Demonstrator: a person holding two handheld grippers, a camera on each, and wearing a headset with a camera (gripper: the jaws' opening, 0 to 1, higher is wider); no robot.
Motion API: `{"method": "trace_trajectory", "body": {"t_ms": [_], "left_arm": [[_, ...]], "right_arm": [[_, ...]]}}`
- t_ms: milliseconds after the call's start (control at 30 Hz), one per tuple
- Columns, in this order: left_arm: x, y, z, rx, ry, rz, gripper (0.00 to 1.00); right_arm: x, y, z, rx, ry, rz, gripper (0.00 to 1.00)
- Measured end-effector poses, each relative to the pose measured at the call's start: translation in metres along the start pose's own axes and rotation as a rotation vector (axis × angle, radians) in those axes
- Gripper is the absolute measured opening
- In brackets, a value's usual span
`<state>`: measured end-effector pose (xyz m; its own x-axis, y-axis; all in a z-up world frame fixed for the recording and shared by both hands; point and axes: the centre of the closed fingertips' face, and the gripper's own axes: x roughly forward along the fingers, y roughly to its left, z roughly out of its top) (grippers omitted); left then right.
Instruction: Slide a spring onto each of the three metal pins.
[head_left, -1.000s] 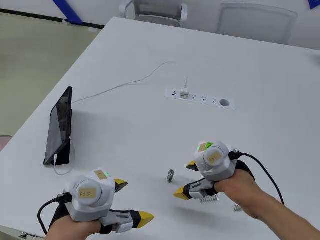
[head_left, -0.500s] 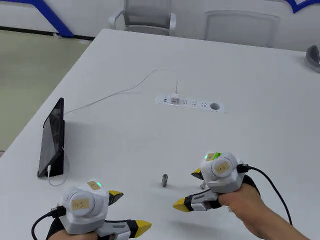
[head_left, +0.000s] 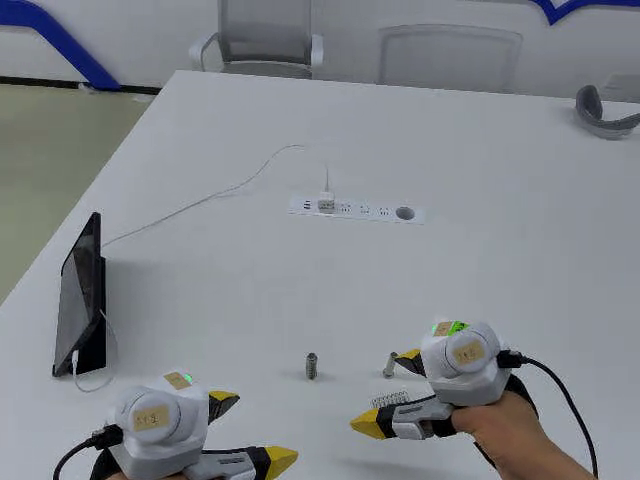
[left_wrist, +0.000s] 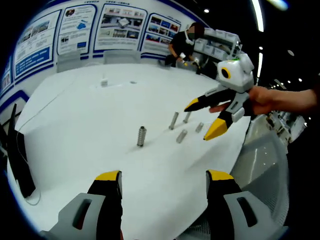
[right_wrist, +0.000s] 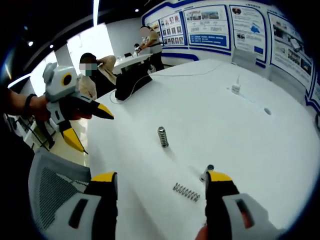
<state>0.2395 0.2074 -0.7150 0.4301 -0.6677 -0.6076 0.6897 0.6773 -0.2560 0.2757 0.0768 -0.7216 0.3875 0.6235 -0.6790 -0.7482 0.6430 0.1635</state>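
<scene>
While my right fingers (right_wrist: 218, 184) stand open and hold nothing, entry one is a grasp not yet made: a loose spring (right_wrist: 186, 191) lies flat on the counter (right_wrist: 240, 130) between their tips, and a bare pin (right_wrist: 209, 170) stands upright just beside one tip.

Hazard: closing from this pose could clip that pin and topple it. It could also pinch the spring across its coils, so it bends or flicks off over the near edge.

Entry two: my left fingers (left_wrist: 109, 181) are likewise open and empty. They hover at the near edge, well apart from the work.

Entry three: the sprung pin (head_left: 311, 365) sits further in from the near edge, upright and already loaded.

Hazard: a stray sweep of either hand could knock it flat.

Entry four: I cannot place the third pin with certainty.

Hazard, by my judgement: the spring is light and may roll when nudged. Offered to a pin at a tilt, it would catch on the top instead of sliding down.
</scene>
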Motion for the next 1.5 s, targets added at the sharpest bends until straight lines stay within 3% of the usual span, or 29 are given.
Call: {"method": "trace_trajectory", "body": {"t_ms": [500, 900, 1500], "left_arm": [[0.016, -0.014, 0.006, 0.027, 0.018, -0.04, 0.7], [0.026, -0.023, 0.011, 0.052, 0.03, -0.066, 0.71], [0.051, -0.037, 0.018, 0.108, 0.058, -0.108, 0.7]], "right_arm": [[-0.032, -0.017, -0.022, 0.085, -0.048, -0.074, 0.77], [-0.052, -0.023, -0.041, 0.131, -0.058, -0.106, 0.8], [-0.071, -0.033, -0.056, 0.162, -0.071, -0.128, 0.82]]}}
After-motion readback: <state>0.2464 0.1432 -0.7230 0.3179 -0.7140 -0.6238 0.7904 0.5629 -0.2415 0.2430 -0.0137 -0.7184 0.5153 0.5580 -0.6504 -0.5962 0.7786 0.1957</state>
